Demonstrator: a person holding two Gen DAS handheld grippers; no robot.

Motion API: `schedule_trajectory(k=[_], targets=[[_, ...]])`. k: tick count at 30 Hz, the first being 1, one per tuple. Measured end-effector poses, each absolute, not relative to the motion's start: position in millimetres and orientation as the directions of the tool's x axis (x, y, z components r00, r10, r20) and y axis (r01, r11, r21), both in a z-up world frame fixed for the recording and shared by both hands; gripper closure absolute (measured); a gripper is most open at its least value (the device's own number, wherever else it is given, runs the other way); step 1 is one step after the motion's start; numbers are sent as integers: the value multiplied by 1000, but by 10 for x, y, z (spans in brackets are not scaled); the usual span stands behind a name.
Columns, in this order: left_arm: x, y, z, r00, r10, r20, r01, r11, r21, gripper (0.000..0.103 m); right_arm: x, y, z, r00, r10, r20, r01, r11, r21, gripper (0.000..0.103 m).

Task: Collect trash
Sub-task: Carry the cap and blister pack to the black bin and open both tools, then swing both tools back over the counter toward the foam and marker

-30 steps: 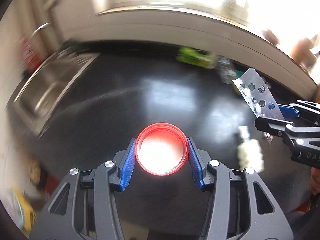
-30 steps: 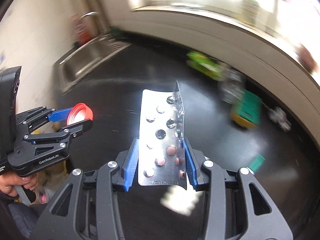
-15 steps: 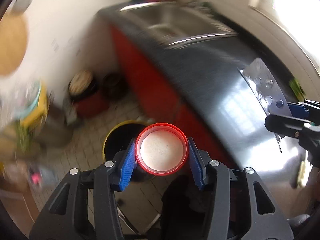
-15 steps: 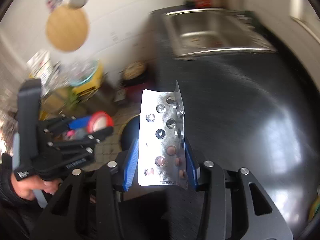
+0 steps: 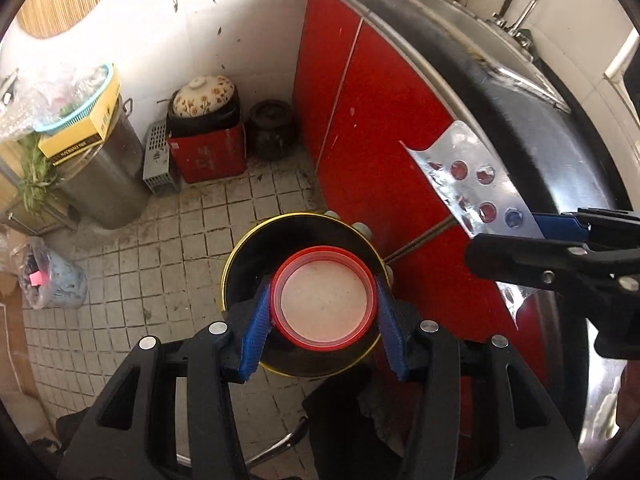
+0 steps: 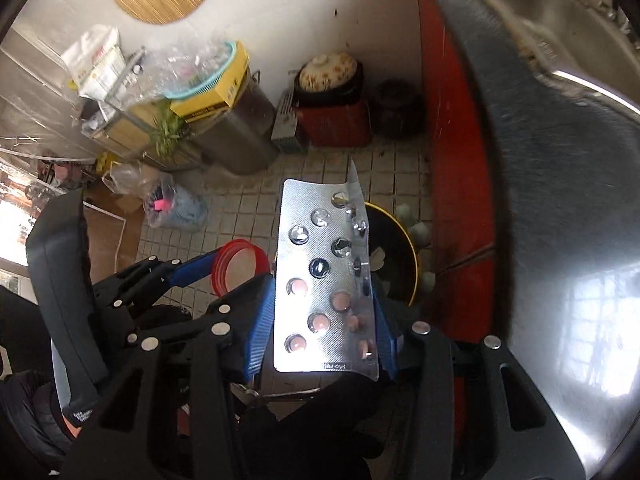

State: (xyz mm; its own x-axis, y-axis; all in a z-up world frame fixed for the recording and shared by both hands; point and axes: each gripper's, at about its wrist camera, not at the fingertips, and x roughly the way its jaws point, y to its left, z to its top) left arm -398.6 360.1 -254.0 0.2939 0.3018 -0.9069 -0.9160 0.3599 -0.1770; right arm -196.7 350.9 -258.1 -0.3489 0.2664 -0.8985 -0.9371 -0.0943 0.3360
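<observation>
My left gripper [image 5: 322,282] is shut on a red plastic lid [image 5: 324,306], pinched across its rim between the blue pads. It hangs right over a round black bin with a yellow rim [image 5: 240,256] on the tiled floor. To its right, my right gripper [image 6: 320,286] holds a silver pill blister pack [image 6: 320,248] upright between its pads; its jaws are opening. The pack stands over the left edge of the bin [image 6: 404,232]. The left wrist view shows the right gripper [image 5: 508,236] with the blister pack [image 5: 472,176], and the right wrist view shows the left gripper [image 6: 236,270] with the lid [image 6: 236,260].
Red cabinet doors [image 5: 360,140] under a black counter [image 5: 552,128] with a steel sink stand close on the right of the bin. By the wall are a steel pot [image 5: 100,176], a red box with a flowered pot [image 5: 208,148], a dark jar [image 5: 272,128] and a plastic bag [image 5: 52,280].
Both grippers swung from over the black counter to the left and down, and now point at the floor above the bin. The lid and the blister pack came along in their grips.
</observation>
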Motion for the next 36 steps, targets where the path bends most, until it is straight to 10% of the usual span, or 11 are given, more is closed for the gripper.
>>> schedule_trajectory(k=[7, 11, 23, 36], targets=[[-4087, 3781, -2778, 304, 274, -913, -916, 347, -201, 55, -1970, 3716, -2758, -345, 233, -909, -939, -94, 332, 52], [-4096, 3773, -2832, 293, 269, -918, -915, 358, -187, 30, -1961, 3746, -2749, -348, 229, -909, -937, -91, 336, 33], [-3913, 3588, -2404, 269, 334, -903, -889, 447, -99, 14, -1513, 3255, -2097, -318, 349, -882, -945, -44, 323, 21], [-1974, 2387, -1077, 571, 246, -783, -443, 895, -42, 7, 440, 598, -968, 182, 550, -815, -810, 554, 193, 9]])
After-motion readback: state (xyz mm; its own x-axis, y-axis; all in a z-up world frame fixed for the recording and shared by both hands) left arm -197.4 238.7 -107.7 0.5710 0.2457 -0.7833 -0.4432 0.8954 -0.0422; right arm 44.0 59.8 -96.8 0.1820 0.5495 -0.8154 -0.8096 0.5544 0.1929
